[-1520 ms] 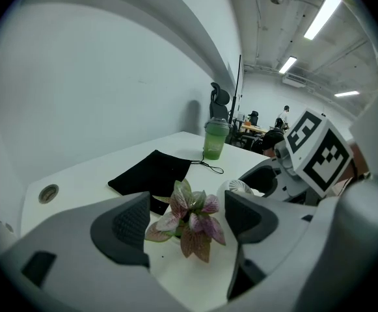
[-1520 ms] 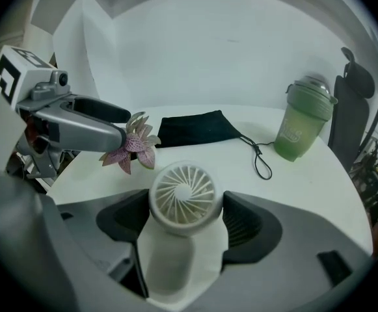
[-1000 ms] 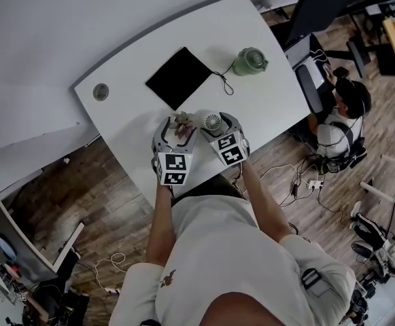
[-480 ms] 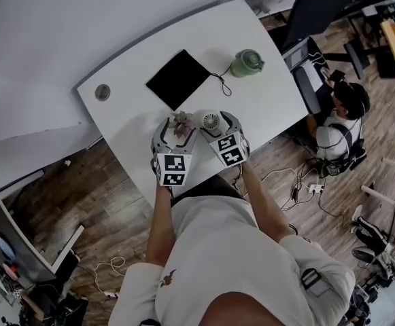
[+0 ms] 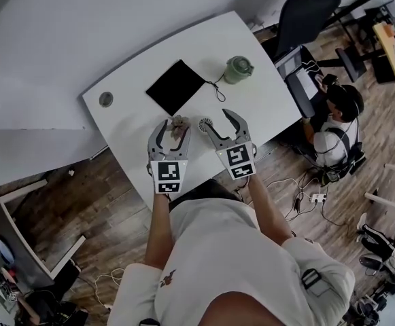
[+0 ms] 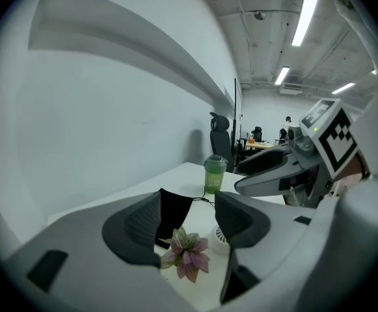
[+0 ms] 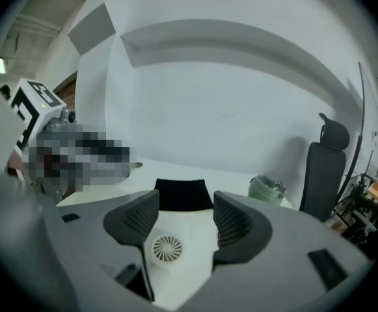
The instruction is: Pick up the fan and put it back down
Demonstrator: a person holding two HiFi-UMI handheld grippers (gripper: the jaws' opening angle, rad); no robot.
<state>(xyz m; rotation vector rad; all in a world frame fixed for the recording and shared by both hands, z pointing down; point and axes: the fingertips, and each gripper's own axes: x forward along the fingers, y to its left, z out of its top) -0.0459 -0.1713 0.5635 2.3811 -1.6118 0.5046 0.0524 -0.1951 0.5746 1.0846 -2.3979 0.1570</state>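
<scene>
Your left gripper (image 5: 173,129) and right gripper (image 5: 215,119) hover above the table's (image 5: 265,94) near edge. Their jaws have just been closing on nothing, and the fan (image 5: 204,123) apparently sits set down.

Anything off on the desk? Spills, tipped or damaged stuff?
Nothing stands out. The small white fan and the small plant sit side by side on the white table, the lidded green cup stands upright, and the black pad lies flat. No spill or damage is visible.
</scene>
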